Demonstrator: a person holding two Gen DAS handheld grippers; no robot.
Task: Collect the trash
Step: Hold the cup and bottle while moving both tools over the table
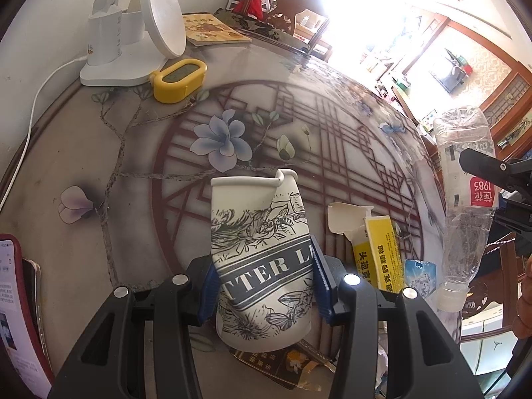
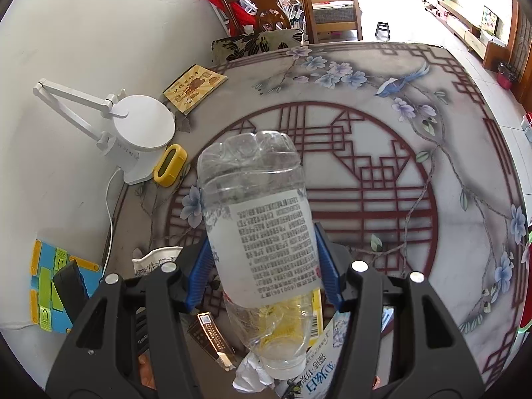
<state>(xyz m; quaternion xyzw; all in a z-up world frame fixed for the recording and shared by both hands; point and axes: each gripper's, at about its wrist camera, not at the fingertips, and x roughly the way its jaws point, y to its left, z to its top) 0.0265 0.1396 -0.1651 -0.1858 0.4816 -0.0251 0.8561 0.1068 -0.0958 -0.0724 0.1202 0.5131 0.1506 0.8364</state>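
L gripper (image 1: 264, 286) pinching cup (image 1: 257, 249) — rim away from cam, axis along fingers. R gripper (image 2: 262, 266) clamped on bottle (image 2: 256, 219), cap toward cam, base fwd. Both off table (image 2: 415, 153); no bin in view. Yellow box (image 1: 377, 252) lies betw grippers, nearer L.

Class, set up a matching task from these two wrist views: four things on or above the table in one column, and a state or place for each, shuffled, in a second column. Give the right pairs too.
Things
1. paper cup
2. plastic bottle
3. yellow timer
4. yellow carton

States or places
A. lying flat on the table, end flap open
B. clamped in the right claw, cap end toward the camera
C. beside the white lamp base
D. clamped in the left claw, rim dented

Pairs: 1-D, 2-B, 3-C, 4-A
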